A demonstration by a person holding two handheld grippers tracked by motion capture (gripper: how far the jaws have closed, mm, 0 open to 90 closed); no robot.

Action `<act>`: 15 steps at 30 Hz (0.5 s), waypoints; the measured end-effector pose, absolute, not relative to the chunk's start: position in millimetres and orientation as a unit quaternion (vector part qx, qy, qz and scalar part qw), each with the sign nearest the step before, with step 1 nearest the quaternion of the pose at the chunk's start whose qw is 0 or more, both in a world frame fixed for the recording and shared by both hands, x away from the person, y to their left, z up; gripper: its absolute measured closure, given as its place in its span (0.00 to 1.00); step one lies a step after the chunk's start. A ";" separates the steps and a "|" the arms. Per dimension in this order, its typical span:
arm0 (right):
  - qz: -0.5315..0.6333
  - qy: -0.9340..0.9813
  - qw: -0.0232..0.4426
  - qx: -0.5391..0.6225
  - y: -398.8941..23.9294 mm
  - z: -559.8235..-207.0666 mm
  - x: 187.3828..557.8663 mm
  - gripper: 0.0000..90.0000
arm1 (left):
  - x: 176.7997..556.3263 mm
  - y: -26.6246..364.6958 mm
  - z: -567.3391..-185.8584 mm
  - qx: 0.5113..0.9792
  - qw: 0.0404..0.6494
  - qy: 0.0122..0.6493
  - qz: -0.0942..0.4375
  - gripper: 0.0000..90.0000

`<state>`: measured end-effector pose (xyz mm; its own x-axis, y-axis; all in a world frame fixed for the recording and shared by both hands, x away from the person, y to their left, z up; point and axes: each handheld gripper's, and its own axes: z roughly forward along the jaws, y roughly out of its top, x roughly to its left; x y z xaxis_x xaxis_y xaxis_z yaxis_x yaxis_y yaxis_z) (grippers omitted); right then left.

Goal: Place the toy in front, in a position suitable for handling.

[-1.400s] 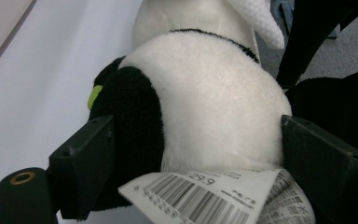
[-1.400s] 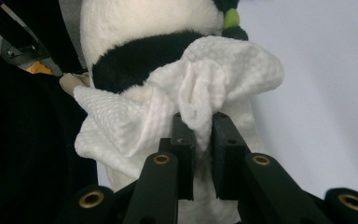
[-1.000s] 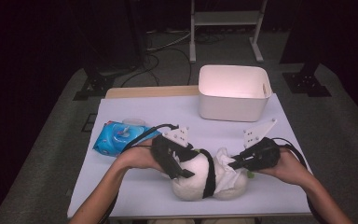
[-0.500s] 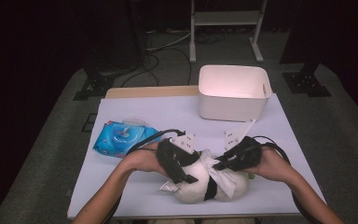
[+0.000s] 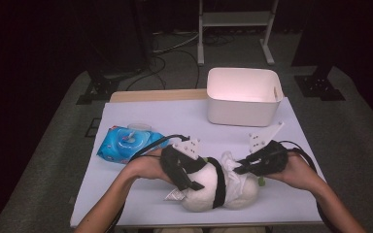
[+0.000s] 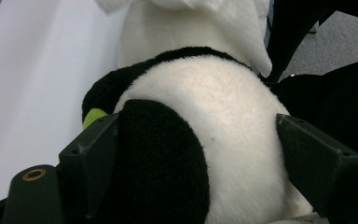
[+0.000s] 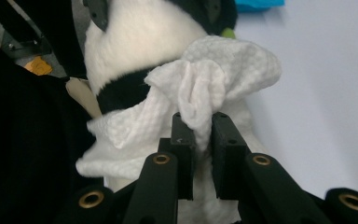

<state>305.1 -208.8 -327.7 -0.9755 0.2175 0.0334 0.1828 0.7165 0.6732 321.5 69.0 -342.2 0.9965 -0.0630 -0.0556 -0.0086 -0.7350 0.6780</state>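
**Panda wiped at table's near edge**

The plush panda (image 5: 209,187) lay on the white table (image 5: 141,116), the left gripper (image 5: 184,170) squeezing its furry body, jaws having just closed further. The right gripper (image 7: 199,122) pinched a quilted white wipe (image 7: 214,79) against it. A blue wipe pack (image 5: 126,144) lay left, a white bin (image 5: 243,97) behind.

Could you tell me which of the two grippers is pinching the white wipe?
The right gripper: its jaws are shut on the white wipe, while the left gripper straddles the plush panda.
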 end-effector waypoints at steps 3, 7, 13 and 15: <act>0.365 0.922 0.025 0.129 -223.9 -331.8 304.3 0.89 | 322.7 70.4 -343.3 0.929 0.368 -0.019 -0.039 0.19; 0.371 0.916 0.023 0.150 -240.8 -339.1 303.2 0.89 | 323.4 71.5 -343.6 0.928 0.371 -0.015 -0.041 0.19; 0.376 0.910 0.016 0.175 -258.2 -351.1 300.5 0.89 | 324.7 72.2 -343.9 0.927 0.371 -0.016 -0.043 0.19; 0.377 0.908 0.014 0.181 -262.9 -354.9 300.0 0.89 | 324.8 72.5 -344.2 0.927 0.373 -0.015 -0.043 0.19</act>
